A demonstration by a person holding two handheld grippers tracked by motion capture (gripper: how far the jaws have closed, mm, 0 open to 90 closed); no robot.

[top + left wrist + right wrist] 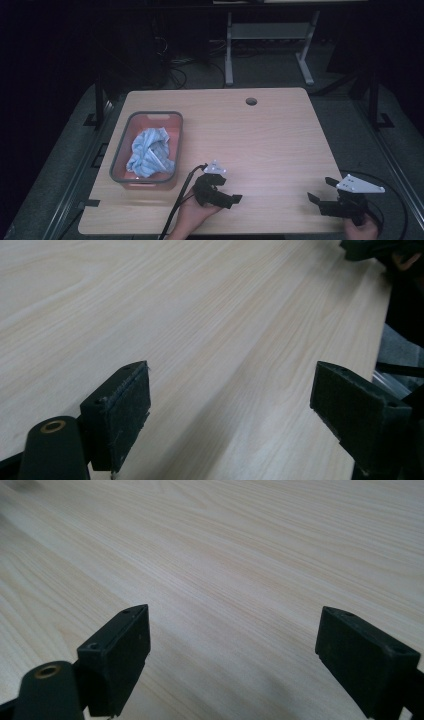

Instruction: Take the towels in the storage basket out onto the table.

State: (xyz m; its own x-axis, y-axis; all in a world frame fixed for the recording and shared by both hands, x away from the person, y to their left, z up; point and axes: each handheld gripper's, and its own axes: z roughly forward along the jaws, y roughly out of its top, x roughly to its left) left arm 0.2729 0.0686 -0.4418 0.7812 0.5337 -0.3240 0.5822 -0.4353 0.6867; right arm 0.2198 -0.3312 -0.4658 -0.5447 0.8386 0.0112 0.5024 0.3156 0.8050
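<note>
Light wooden table (270, 135) seen from above, with dark floor around it. Near its left side sits a grey-rimmed bin (118, 150) with a pinkish inside, and a crumpled blue and white cloth (150, 152) lies in it. A small round hole (251, 101) marks the tabletop near its far edge. At the near edge, a person's left hand (192, 215) holds the left gripper (234, 198) just right of the bin, its jaws pointing to the right. The right gripper (320, 192) is held well apart, near the table's right corner, jaws pointing left. In both gripper views the black jaws stand wide apart over bare wood, grasping nothing.
</note>
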